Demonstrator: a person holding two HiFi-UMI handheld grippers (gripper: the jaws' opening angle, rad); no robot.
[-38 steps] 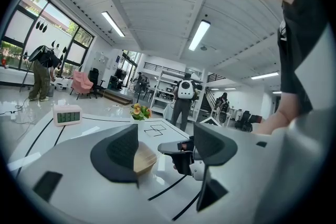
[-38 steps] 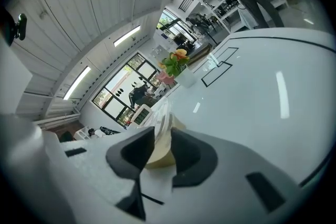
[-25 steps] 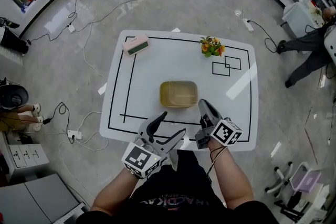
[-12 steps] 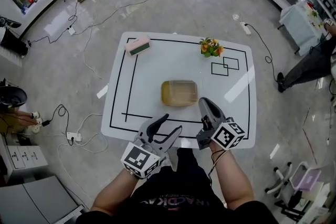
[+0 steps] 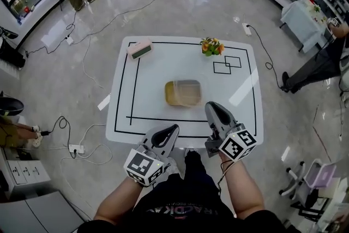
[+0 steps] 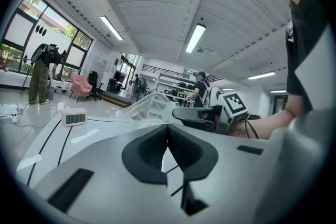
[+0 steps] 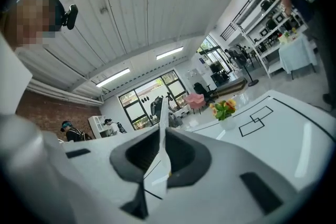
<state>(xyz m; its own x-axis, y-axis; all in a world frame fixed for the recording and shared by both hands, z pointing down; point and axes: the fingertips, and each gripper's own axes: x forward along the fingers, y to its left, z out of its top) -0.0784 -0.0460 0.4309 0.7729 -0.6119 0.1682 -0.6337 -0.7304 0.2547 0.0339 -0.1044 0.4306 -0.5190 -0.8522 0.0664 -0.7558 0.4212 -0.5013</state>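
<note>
Head view: container point(image 5: 184, 93), shallow yellowish box, lies flat at centre of frame on the white surface point(image 5: 147, 84), just above both grippers and touched by neither; long axis runs left to right across the frame, broad face upward, no distinct front. Left gripper point(image 5: 172, 130), lower centre, fingers pressed together, empty; right gripper point(image 5: 210, 108) likewise closed to a slit. Risk, as judged: closed fingers pushed forward would shove the light box along the slick surface, toward the flowers point(image 5: 210, 46).
</note>
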